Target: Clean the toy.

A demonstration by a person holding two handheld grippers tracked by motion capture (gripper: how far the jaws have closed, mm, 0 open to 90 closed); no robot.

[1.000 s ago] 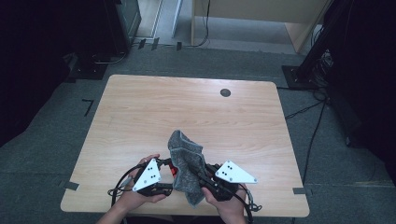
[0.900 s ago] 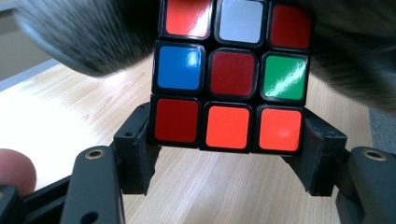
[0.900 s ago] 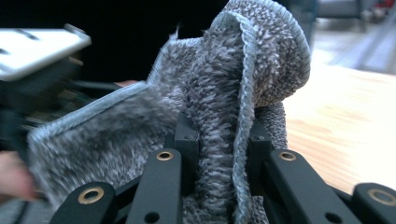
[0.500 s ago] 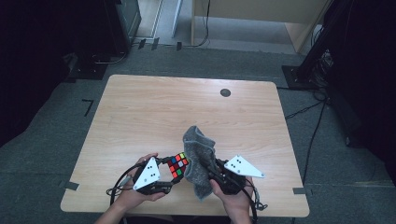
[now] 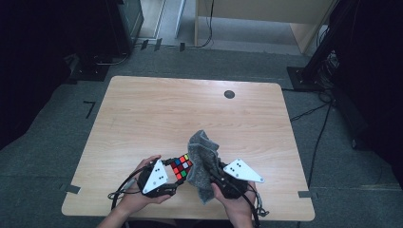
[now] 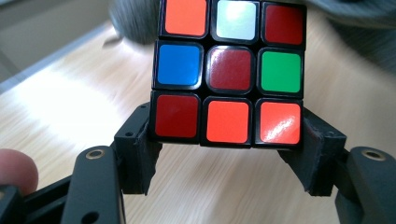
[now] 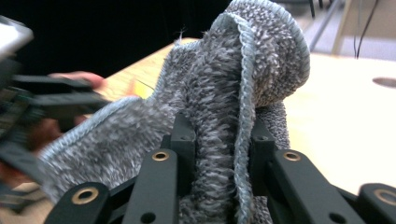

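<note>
A scrambled Rubik's cube is held just above the wooden table near its front edge. My left gripper is shut on it. In the left gripper view the pads clamp the bottom row of the cube from both sides, with my left gripper coming from below. A grey fluffy cloth stands bunched upright right beside the cube. My right gripper is shut on its lower part. Its jaws have just been opening slightly, and the cloth still sits pinched between the fingers of my right gripper.
A small black round grommet sits in the tabletop at the far right. Tape marks lie on the grey floor beside the table. Dark equipment and cables stand to the right, and wooden furniture stands behind.
The cloth lay draped over the cube a second ago. My right gripper has pulled it up and to the right, so the cube's coloured faces are uncovered. The left gripper has stayed put.
</note>
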